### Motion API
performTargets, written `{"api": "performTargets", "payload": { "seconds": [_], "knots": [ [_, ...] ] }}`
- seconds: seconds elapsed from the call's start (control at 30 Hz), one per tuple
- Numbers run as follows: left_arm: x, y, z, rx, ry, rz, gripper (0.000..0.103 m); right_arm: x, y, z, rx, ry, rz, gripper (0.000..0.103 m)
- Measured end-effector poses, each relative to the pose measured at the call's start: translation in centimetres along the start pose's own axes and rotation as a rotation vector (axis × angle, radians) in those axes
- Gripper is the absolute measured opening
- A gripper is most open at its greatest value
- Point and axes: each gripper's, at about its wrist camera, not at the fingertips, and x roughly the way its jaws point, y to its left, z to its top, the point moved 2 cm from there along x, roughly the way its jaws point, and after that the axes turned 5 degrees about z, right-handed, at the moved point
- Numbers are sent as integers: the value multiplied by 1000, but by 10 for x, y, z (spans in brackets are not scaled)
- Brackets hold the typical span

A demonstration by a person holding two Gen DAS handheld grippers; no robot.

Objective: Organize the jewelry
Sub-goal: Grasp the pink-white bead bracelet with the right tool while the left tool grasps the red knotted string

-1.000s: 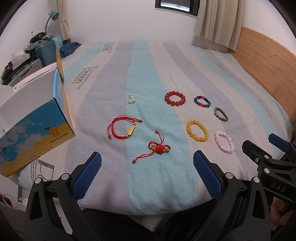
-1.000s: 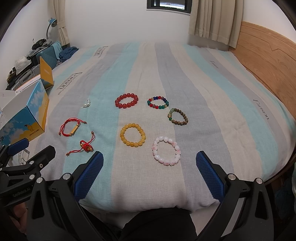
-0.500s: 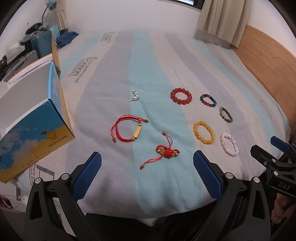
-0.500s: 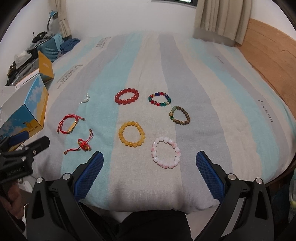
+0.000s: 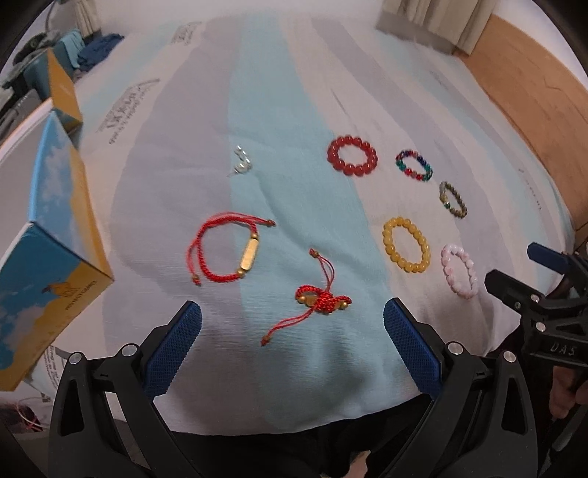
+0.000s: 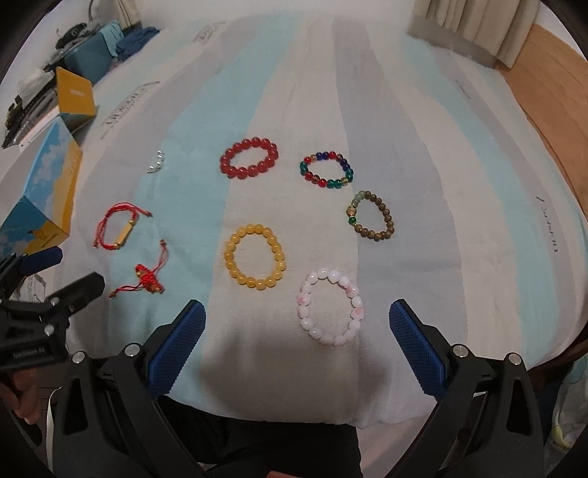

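striped bed cover (image 6: 367, 92), wooden headboard (image 6: 551, 84) at right, beige curtain (image 6: 466, 25), cluttered luggage (image 6: 92, 51) at left

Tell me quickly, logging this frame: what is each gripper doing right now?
Left gripper: open, holding nothing, above the knotted red cord bracelet.
Right gripper: open, holding nothing, near the pink bead bracelet.

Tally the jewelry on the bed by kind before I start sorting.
Beaded bracelets: 5 (red, multicolour, brown, yellow, pink)
Red cord bracelets: 2 ()
Small pearl piece: 1
Total: 8
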Motion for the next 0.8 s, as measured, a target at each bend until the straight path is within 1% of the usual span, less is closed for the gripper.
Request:
{"api": "performTargets", "payload": {
  "seconds": [0.07,0.23,0.37,0.57,0.63,0.7,0.8],
  "knots": [
    [9,-4,3,-9,40,-12,97,5,-4,4,3,22,-3,96],
    [30,-9,8,-9,94,17,97,24,-16,9,23,88,-16,96],
    [42,-11,8,-1,119,43,96,40,-26,8,46,134,-5,96],
    [56,-15,8,11,144,62,95,59,-36,3,78,167,4,93],
    [61,-17,9,14,150,65,92,65,-40,2,86,173,6,92],
    [65,-18,8,10,166,57,85,70,-45,1,99,183,6,90],
    [72,-18,7,2,183,54,81,77,-50,1,112,196,7,88]
  ]
}}
